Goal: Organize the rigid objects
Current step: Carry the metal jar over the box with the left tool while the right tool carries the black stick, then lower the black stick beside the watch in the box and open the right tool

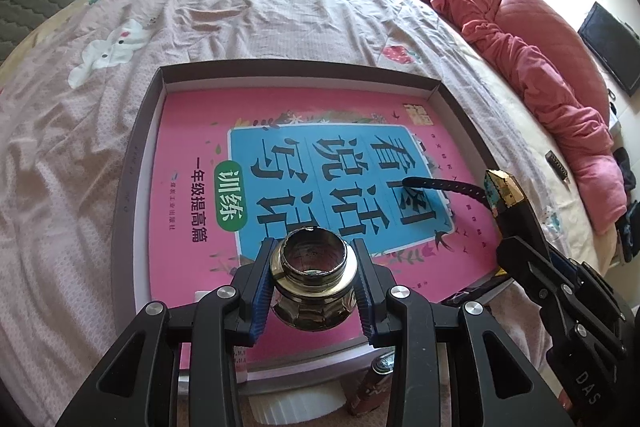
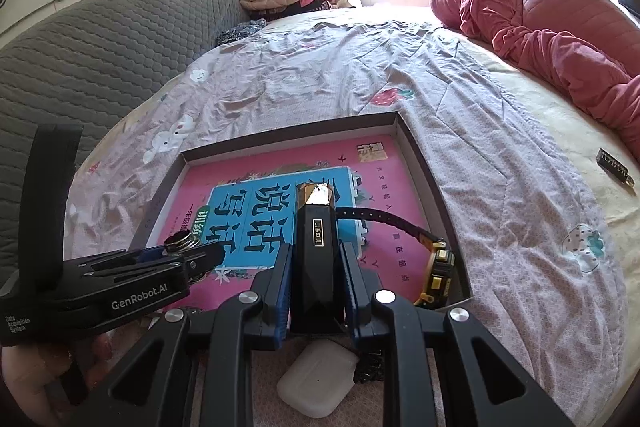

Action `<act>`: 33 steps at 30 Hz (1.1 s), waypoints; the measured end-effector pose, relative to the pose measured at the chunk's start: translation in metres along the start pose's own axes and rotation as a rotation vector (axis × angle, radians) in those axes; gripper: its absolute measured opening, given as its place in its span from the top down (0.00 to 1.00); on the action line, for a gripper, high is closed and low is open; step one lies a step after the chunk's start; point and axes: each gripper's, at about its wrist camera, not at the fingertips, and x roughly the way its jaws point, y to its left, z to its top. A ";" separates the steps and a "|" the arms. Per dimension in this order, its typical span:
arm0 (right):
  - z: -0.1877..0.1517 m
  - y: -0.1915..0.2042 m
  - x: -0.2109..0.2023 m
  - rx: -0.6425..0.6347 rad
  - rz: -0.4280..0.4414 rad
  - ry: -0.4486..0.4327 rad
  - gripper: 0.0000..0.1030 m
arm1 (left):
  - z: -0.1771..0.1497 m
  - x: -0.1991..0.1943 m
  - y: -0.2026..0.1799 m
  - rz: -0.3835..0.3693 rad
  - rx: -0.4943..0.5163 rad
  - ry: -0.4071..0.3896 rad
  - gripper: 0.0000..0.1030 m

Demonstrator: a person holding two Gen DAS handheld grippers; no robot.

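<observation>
We have both hands busy here, hovering over the shallow box (image 1: 138, 131) that sits on the bed (image 1: 280, 11). Our left tongs (image 1: 314, 269) are pinching a small round glass bottle (image 1: 314, 279), blue pads pressed against its sides, its open metal neck pointing away from us, right above the pink book (image 1: 192, 155) that lines the bottom of the box. Our right tongs (image 2: 316, 291) are clamped on a tall black bottle (image 2: 316, 259) with a gold faceted cap, held upright over the same book. So two items are in hand and not yet set down. What is already in? A watch (image 2: 438, 267) with a black strap and a yellow-and-black case lies inside the box near its right wall, strap stretched across the book cover. What is left? A white earbud case (image 2: 318, 383) lies on the bed just outside the near edge of the box, with something dark beside it that we cannot make out, and the left view shows a small reddish can (image 1: 370, 387) down there too. Further off to the right, a small dark bar-shaped thing (image 2: 614, 165) lies alone on the bedsheet, well apart from the box. We judge it roughly mid-task: one in, two about to land, a few stragglers waiting.
</observation>
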 end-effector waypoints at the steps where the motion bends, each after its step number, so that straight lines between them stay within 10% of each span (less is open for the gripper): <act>1: 0.000 0.000 0.002 0.002 -0.001 0.003 0.78 | 0.000 0.001 0.000 0.001 0.000 0.002 0.64; 33: -0.001 -0.011 0.033 0.003 -0.036 0.069 0.78 | 0.005 0.022 -0.024 -0.026 0.069 0.053 0.64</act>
